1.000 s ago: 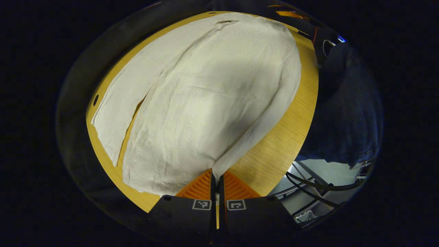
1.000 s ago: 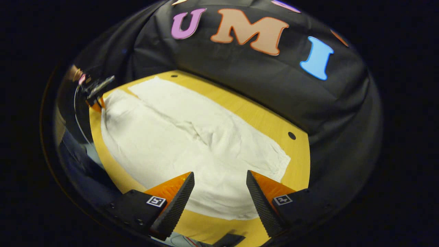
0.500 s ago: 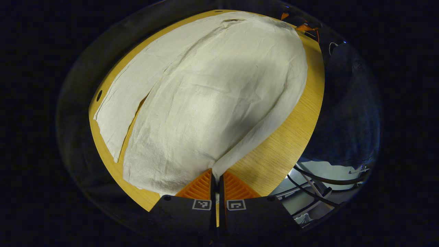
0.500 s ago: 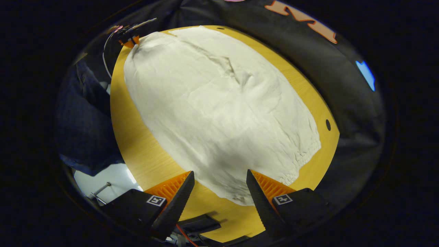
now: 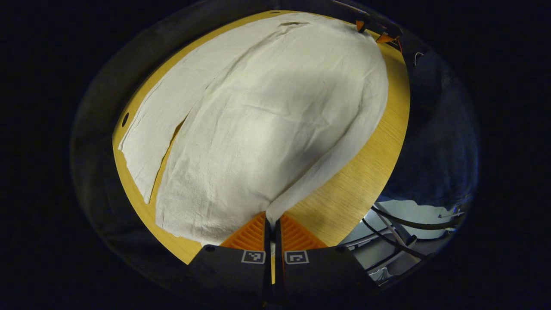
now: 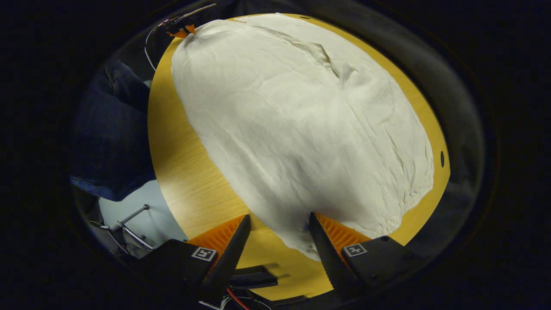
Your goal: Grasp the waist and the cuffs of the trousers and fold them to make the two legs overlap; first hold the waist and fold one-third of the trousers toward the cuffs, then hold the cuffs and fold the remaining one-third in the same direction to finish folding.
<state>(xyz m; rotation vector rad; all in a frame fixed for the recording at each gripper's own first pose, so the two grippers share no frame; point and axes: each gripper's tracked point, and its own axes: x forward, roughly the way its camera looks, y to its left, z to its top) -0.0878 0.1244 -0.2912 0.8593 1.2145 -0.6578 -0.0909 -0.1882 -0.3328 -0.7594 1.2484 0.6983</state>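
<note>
Left hand-held gripper [image 5: 270, 221] pinching the trousers [image 5: 267, 116] cuff; right hand-held gripper [image 6: 277, 224] spread over the waist corner on the desk [image 6: 189, 172].

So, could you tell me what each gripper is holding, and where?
The left gripper pinches the trousers at a cuff-end corner; the right gripper is open at the waist, holding nothing.

No readable text, label, brand or number appears on anything in either view.
</note>
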